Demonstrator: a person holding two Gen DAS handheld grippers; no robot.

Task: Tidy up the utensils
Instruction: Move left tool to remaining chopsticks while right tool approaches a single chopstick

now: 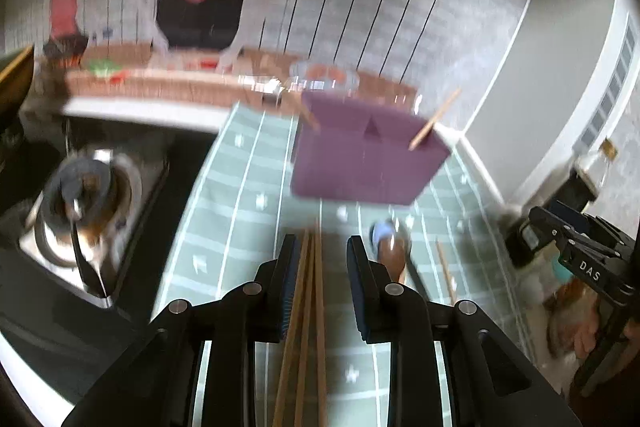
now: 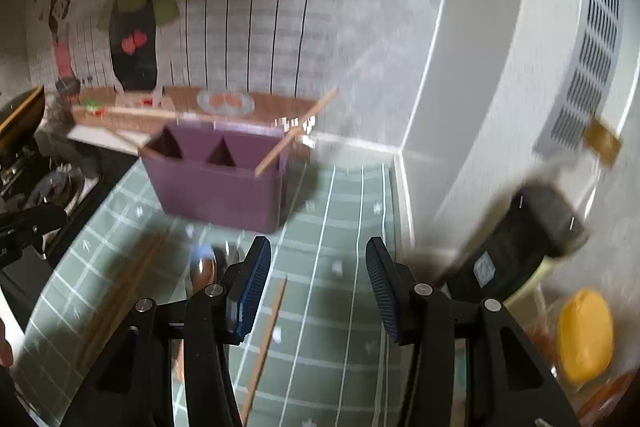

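Nearest the left wrist camera, the left tool (image 1: 322, 267) hangs over a bundle of thin light-brown wooden chopsticks (image 1: 308, 327) that lie on the desk and run lengthwise between its two black fingers. The fingers stand apart, and the sticks sit close against the left pad (image 1: 289, 283); whether that pad touches them cannot be told through the blur. The desk is covered with a grey-green mat with white grid lines (image 1: 248, 195).

Just right of the left tool lies a brown wooden spoon with a blue tip (image 1: 390, 247), and further right a single wooden stick (image 1: 446, 275).

The right tool (image 2: 318, 263) is spread wide with nothing between its blue ribbed pads (image 2: 252, 279). Below it a lone wooden stick (image 2: 266, 343) lies on the mat, beside the left finger.

Toward the back of the desk stands a purple rectangular plastic holder with three compartments (image 2: 220, 187). One wooden chopstick (image 2: 296, 131) leans out of its right-hand compartment, tilted to the right, and another pokes out at its left end.

At the right, a yellow rounded object (image 2: 584, 335) sits near a dark-capped bottle (image 2: 532, 223).
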